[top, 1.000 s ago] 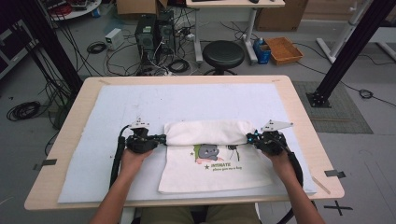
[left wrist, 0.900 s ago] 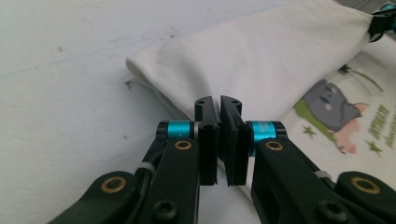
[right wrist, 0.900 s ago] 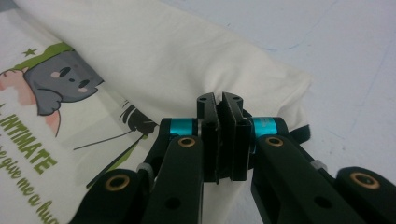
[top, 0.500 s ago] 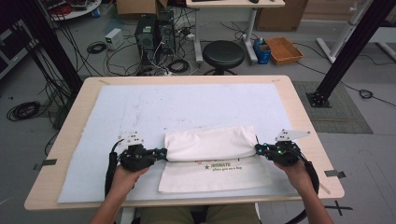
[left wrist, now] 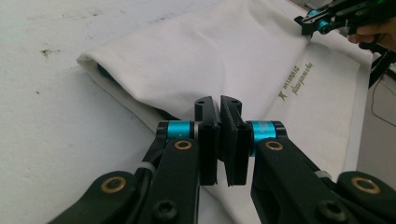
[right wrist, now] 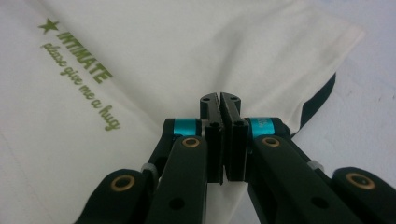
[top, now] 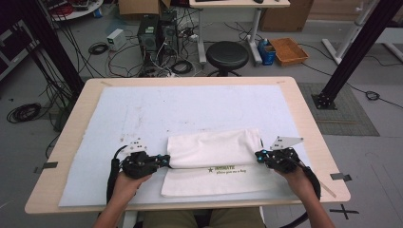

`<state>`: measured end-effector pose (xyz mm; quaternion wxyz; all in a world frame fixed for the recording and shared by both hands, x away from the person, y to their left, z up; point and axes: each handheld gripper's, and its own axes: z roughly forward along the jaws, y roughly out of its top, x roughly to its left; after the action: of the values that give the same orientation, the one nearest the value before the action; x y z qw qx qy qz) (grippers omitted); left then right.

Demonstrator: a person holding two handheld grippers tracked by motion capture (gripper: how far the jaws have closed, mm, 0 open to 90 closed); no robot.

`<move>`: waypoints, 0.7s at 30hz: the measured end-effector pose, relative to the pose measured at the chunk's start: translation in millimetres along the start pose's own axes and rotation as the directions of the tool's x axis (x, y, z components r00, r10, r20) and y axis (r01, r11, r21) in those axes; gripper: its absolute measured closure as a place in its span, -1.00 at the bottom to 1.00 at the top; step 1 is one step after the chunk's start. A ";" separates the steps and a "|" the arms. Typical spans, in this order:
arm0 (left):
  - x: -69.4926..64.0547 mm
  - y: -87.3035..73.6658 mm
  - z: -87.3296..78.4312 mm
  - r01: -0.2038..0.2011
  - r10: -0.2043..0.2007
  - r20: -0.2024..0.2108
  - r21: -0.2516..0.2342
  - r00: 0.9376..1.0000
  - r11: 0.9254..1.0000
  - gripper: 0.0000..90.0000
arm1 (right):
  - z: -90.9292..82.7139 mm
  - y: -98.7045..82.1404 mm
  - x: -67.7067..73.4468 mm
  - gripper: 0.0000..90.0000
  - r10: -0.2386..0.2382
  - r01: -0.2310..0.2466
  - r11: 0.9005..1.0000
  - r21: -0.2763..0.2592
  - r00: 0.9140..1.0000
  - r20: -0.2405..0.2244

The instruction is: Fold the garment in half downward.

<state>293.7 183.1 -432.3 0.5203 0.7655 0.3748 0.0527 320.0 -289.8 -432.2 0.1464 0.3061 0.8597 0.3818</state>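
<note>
1 wooden table (top: 304,114) carries a pale mat (top: 190,109); near its front edge lies the folded white T-shirt (top: 214,149). The left gripper (top: 165,160) and right gripper (top: 259,155) each pinch the fold's ends, jaws closed.

Robotics lab, wooden table (top: 66,156) under a white mat (top: 190,114), computer towers (top: 159,35), tangled floor cables (top: 119,57), black stool (top: 228,55), black frame posts (top: 354,52)

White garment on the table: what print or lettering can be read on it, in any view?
"INTIMATE", green capitals after a green star, on the white T-shirt.
"please give me a hug", green script under it.
High view: same print, too small to read.
No other text.
</note>
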 end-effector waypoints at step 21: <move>-32.6 -33.5 -13.8 -0.023 0.011 0.118 0.104 0.993 0.994 0.90 | -53.2 -44.2 25.5 1.00 0.120 -0.124 0.992 -0.021 0.986 -0.114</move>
<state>246.6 179.0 -444.0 0.4999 0.7969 0.3391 -0.0079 256.2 -326.7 -430.3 0.0783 0.3340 0.8408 0.4187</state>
